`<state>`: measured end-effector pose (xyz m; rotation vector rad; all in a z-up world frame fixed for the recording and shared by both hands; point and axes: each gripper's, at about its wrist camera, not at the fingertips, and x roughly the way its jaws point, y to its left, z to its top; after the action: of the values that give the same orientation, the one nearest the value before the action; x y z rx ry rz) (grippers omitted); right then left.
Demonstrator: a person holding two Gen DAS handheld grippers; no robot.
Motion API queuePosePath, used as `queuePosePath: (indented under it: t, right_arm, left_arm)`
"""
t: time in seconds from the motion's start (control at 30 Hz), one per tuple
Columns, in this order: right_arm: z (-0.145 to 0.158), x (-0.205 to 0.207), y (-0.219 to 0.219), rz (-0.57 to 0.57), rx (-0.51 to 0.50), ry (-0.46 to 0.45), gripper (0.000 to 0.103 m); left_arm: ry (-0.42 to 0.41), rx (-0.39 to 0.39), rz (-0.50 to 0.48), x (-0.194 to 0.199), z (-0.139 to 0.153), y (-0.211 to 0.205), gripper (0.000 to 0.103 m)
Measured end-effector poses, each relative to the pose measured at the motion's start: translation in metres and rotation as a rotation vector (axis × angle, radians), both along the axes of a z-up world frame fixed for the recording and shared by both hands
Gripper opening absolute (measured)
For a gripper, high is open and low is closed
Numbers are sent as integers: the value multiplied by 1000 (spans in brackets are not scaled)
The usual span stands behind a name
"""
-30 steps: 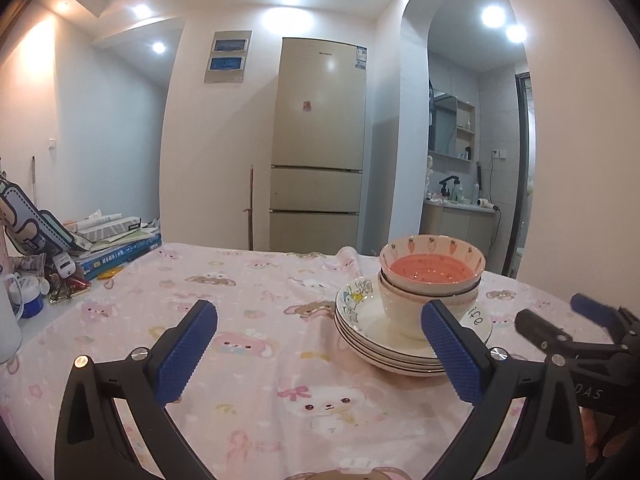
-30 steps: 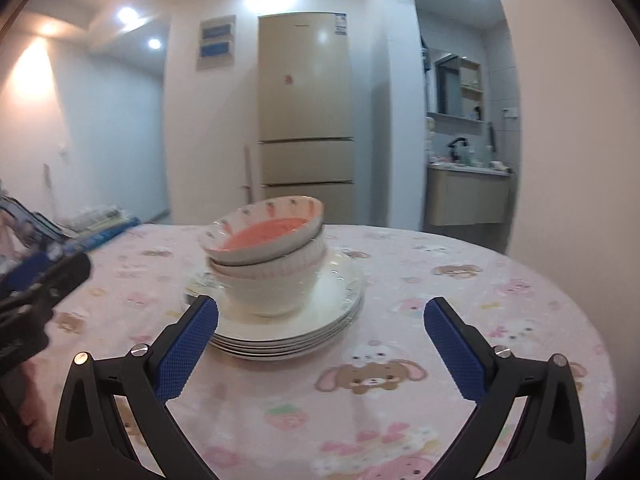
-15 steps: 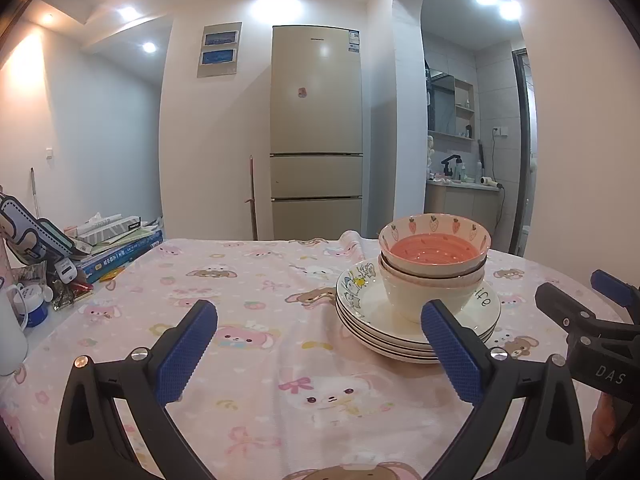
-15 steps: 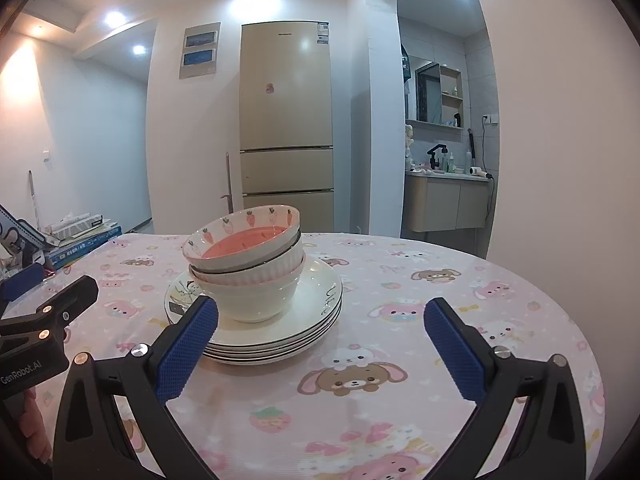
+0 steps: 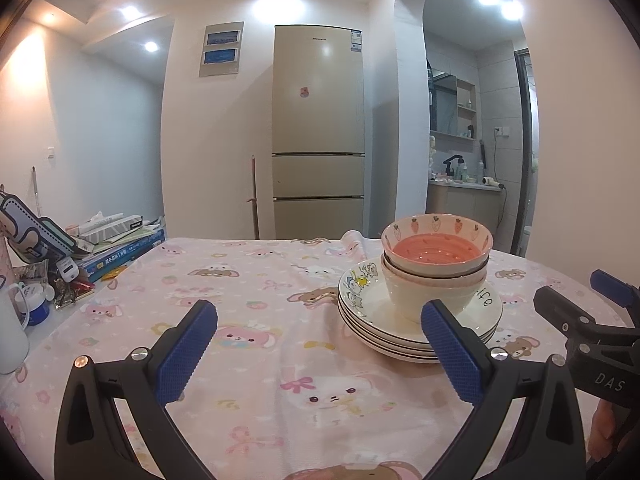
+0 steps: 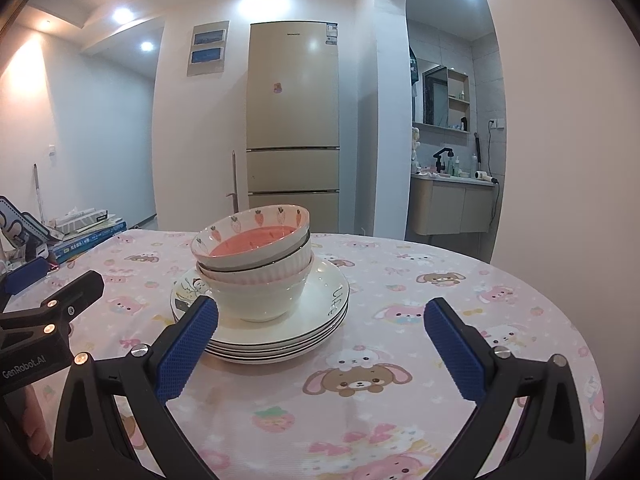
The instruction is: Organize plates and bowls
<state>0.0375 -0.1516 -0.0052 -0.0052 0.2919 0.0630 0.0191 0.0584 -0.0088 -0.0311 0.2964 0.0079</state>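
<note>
Both tongs are held wide apart and empty above the worktop point(image 5: 256, 280). The stack of plates point(image 6: 280, 340) is seen ahead of the left tongs point(image 5: 320, 354) toward their right finger, and ahead of the right tongs point(image 6: 320, 354) toward their left finger. Nested bowls point(image 6: 256, 276) are carried on the plates, the top one tilted in the right view. Books point(image 5: 120, 248) are piled far left.

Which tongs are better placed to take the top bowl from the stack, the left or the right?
Probably the right tongs: open, and the stack of bowls stands just ahead, near their left finger. The left tongs are open too, but face mostly bare tablecloth, with the bowls off to their right.
</note>
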Motion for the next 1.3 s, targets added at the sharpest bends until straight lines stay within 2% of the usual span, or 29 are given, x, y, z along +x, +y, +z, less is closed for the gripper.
queuePosePath:
  t: [1.3]
  right_arm:
    - [-1, 2, 2, 3, -2, 5, 103]
  left_arm:
    - [-1, -1, 2, 0, 0, 0, 103]
